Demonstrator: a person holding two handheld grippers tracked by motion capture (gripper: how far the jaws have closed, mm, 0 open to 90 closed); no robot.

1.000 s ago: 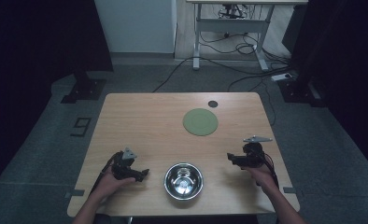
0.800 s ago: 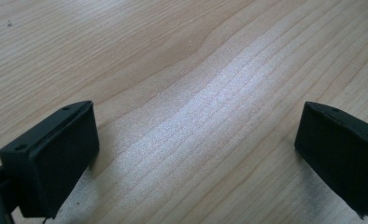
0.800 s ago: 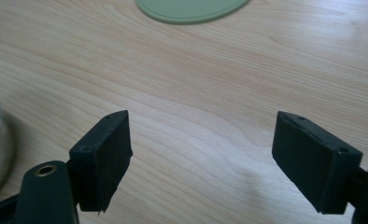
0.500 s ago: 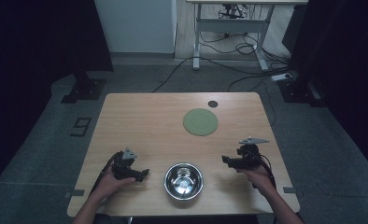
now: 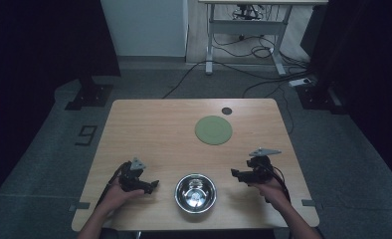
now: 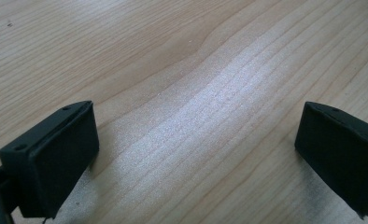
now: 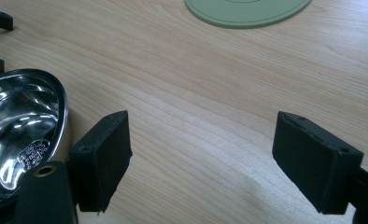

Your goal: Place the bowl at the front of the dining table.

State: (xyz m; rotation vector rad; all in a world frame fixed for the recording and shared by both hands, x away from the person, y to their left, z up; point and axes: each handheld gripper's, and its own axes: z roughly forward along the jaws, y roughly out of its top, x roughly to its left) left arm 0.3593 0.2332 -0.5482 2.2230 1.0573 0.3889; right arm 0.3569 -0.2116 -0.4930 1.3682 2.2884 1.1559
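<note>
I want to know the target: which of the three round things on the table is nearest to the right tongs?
The steel bowl, shiny and deep; the green mat and small dark disc lie farther back.

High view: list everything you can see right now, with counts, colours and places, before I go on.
steel bowl: one, shiny silver, near table edge, between the grippers
round mat: one, green, right of centre, farther back
small disc: one, dark, far edge beyond the mat
table: one, light wood
desk frame: one, white, on floor behind
left hand-held gripper: one, black, left of bowl, jaws open, empty
right hand-held gripper: one, black, right of bowl, jaws open, empty
</note>
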